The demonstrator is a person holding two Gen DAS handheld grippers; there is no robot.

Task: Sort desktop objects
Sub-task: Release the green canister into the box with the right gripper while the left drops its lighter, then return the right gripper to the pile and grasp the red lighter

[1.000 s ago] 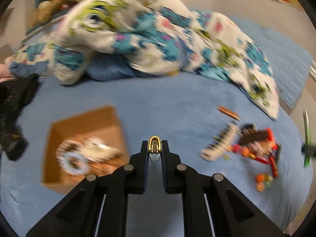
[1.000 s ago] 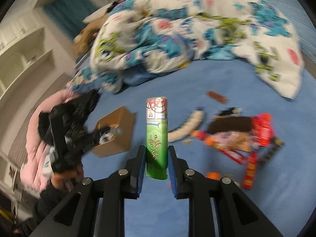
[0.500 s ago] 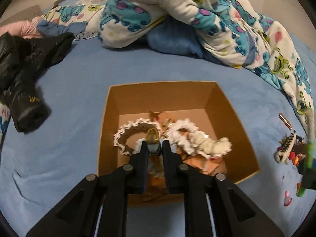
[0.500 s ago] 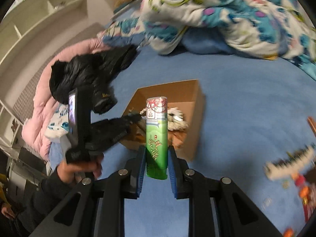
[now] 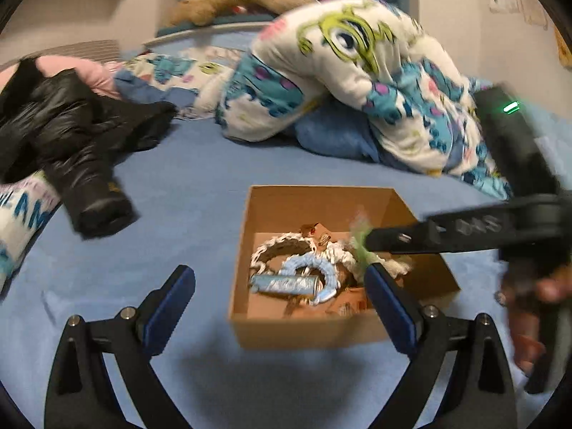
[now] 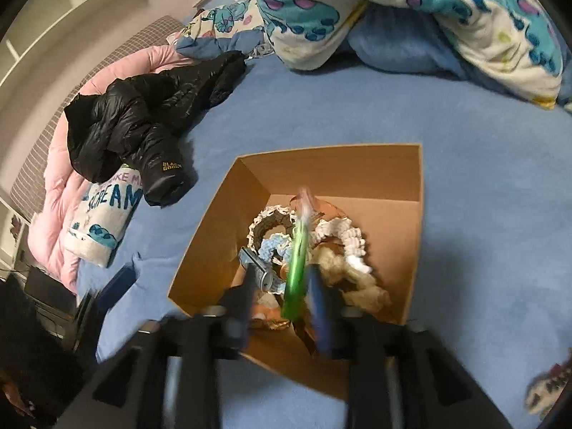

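A brown cardboard box (image 5: 307, 332) (image 6: 211, 246) stands on the blue bed and holds crocheted hair ties (image 5: 286, 246) (image 6: 343, 236) and a small silver-blue cylinder (image 5: 286, 284). My left gripper (image 5: 279, 286) is open and empty just in front of the box. My right gripper (image 6: 282, 286) is over the box, seen from the side in the left wrist view (image 5: 368, 243). Its jaws stand apart and a blurred green tube (image 6: 296, 264) slants loosely between them, tipping into the box.
A black puffer jacket (image 5: 71, 143) (image 6: 143, 118) lies left of the box, on a pink quilt (image 6: 53, 178). A white monster-print blanket (image 5: 357, 82) (image 6: 429, 7) is heaped behind. More small items (image 6: 547, 386) lie at the right edge.
My left gripper has opened and pulled back from the box; what it held is gone from it. My right gripper has moved over the box and its jaws have parted around the green tube.
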